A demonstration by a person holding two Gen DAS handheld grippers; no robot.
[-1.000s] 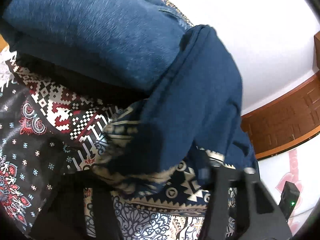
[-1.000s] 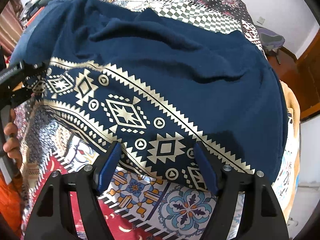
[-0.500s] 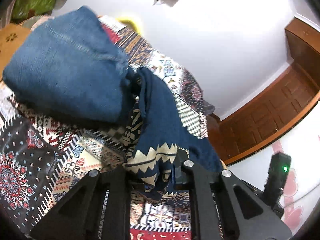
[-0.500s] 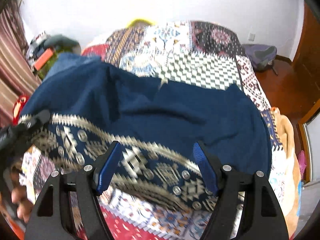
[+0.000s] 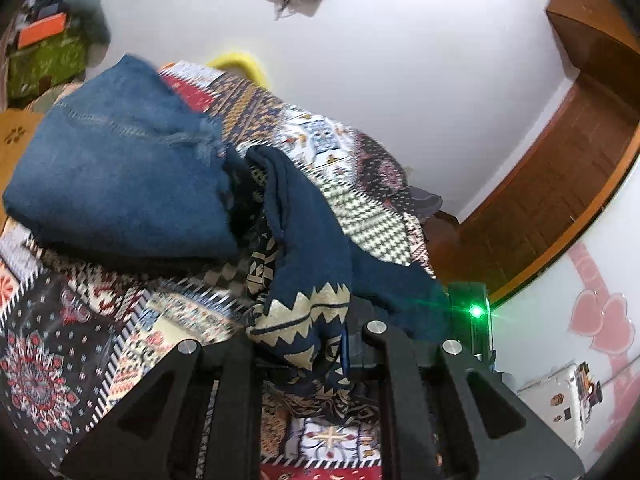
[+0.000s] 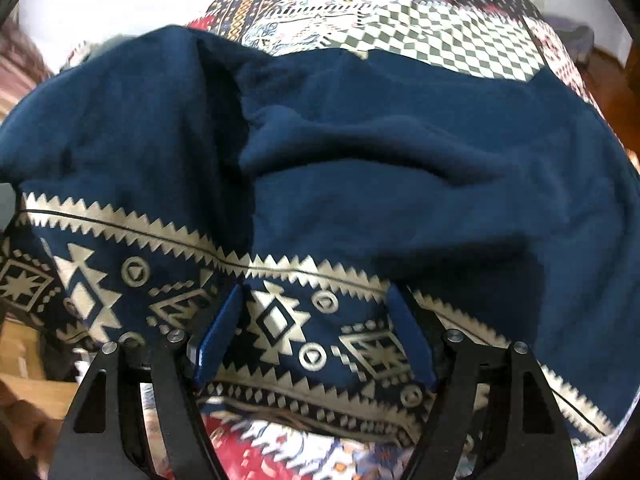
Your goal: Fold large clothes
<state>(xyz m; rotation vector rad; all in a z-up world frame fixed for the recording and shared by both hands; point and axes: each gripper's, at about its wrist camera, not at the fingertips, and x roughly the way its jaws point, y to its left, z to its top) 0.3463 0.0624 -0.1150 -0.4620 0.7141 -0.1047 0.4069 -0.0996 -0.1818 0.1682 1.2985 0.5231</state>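
The navy garment (image 6: 400, 168) lies spread over the patterned bedspread (image 6: 440, 40), its cream-patterned hem nearest the 2 tools. The left gripper (image 5: 300, 344) is clamped on a bunched corner of that hem and holds it raised, beside a folded denim pile (image 5: 120, 168). The right gripper (image 6: 314, 328) stands apart with hem cloth between its pads, seemingly unpinched. This looks like the first fold starting; next the right must close, then both carry the hem across
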